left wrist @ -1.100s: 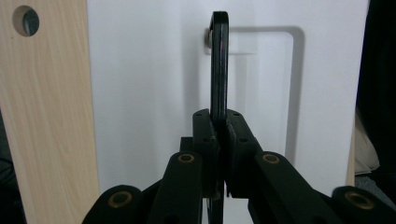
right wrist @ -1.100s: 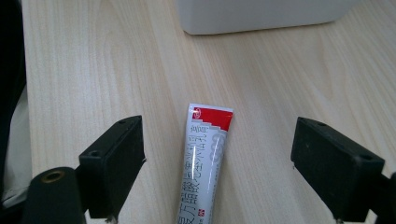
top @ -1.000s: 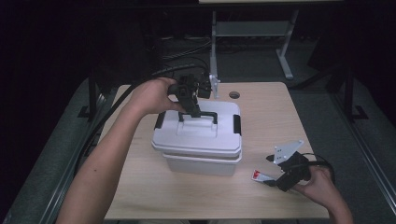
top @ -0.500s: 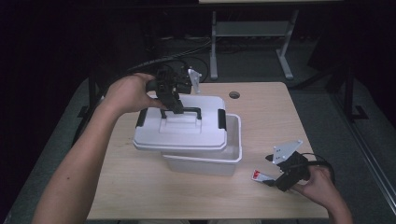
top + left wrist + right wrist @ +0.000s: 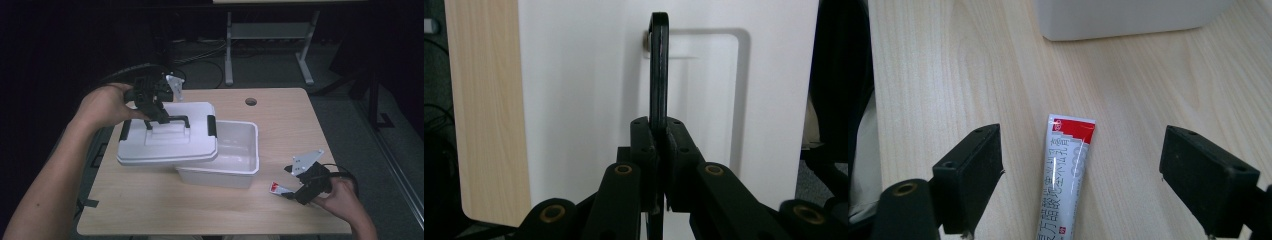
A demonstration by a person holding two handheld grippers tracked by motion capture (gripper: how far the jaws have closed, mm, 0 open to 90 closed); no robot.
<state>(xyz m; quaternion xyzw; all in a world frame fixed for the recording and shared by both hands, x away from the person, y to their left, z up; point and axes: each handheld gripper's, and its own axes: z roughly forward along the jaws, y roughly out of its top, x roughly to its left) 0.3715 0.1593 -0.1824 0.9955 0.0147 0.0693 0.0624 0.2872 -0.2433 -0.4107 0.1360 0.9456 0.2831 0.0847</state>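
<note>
Two tongs: left (image 5: 659,145) clamps lid handle (image 5: 657,70); right (image 5: 1098,180) wide open, straddling tube (image 5: 1064,175).

Left of frame centre, the left gripper (image 5: 152,107) clamps the black handle (image 5: 167,120) of the white lid (image 5: 167,142), offset left over the open white box (image 5: 235,155). Lower right, the right gripper (image 5: 292,192) rests beside a red-and-white tube (image 5: 278,188).

We list a light wood table (image 5: 280,107) with a round cable hole (image 5: 251,101) at upper centre. On it: an open white bin (image 5: 235,167) at centre and a red-and-white tube (image 5: 1064,175) at lower right.
</note>
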